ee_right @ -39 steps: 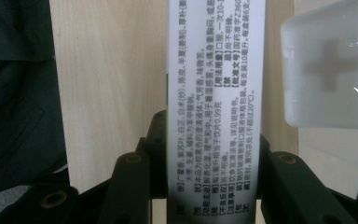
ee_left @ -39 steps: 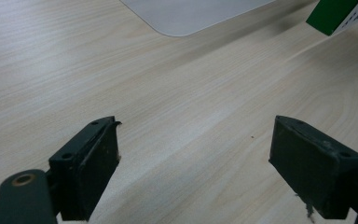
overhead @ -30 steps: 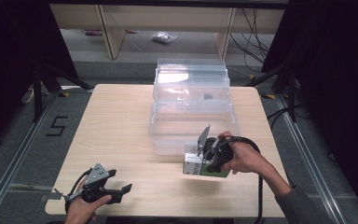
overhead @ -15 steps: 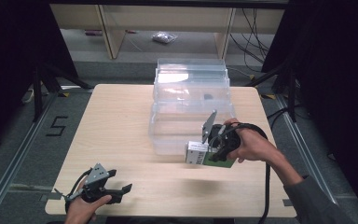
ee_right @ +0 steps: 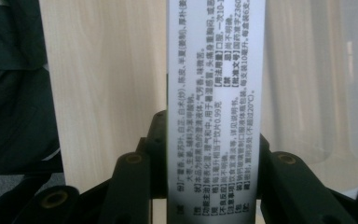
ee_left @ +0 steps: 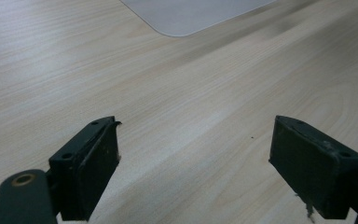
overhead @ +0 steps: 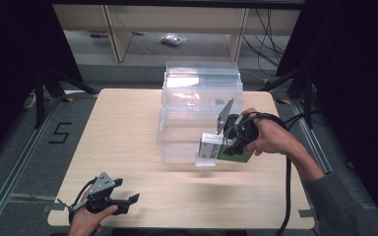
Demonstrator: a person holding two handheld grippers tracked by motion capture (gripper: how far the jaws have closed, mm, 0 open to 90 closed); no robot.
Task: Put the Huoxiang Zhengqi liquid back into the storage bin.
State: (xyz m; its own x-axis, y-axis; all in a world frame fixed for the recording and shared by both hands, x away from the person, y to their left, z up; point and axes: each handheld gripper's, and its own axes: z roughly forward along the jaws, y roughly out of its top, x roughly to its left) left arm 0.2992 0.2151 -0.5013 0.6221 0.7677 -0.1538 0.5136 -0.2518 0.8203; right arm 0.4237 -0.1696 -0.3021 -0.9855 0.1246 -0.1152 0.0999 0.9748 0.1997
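Your right gripper (overhead: 225, 142) is clenched on a small white-and-green medicine box (overhead: 217, 147), holding it clear of the wooden table (overhead: 128, 123), with the box's shadow on the wood below it. In the high view the box sits at about 4 o'clock from the table's middle, just in front of the lower front wall of the clear plastic storage bin (overhead: 199, 105), which stands at roughly 1 o'clock on the tabletop. In the high view the box overlaps the bin's front wall; whether they touch you cannot tell from here. Your right hand (overhead: 270, 137) wraps the gripper body from the 3 o'clock side, and its black cable (overhead: 289, 196) trails back toward you past the table's near edge.

In the right gripper view the medicine box (ee_right: 214, 107) stands lengthwise between the two black jaws, its white side panel covered in small printed Chinese text, with the pads pressed against both its long sides.

Your left gripper (overhead: 128, 200) is released and holds nothing. It rests low at about 7 o'clock, near the table's front edge, in your left hand (overhead: 86, 219). In the left gripper view its jaws stand wide apart over bare wood grain, with a rounded corner of the bin's base (ee_left: 191, 16) at 12 o'clock.
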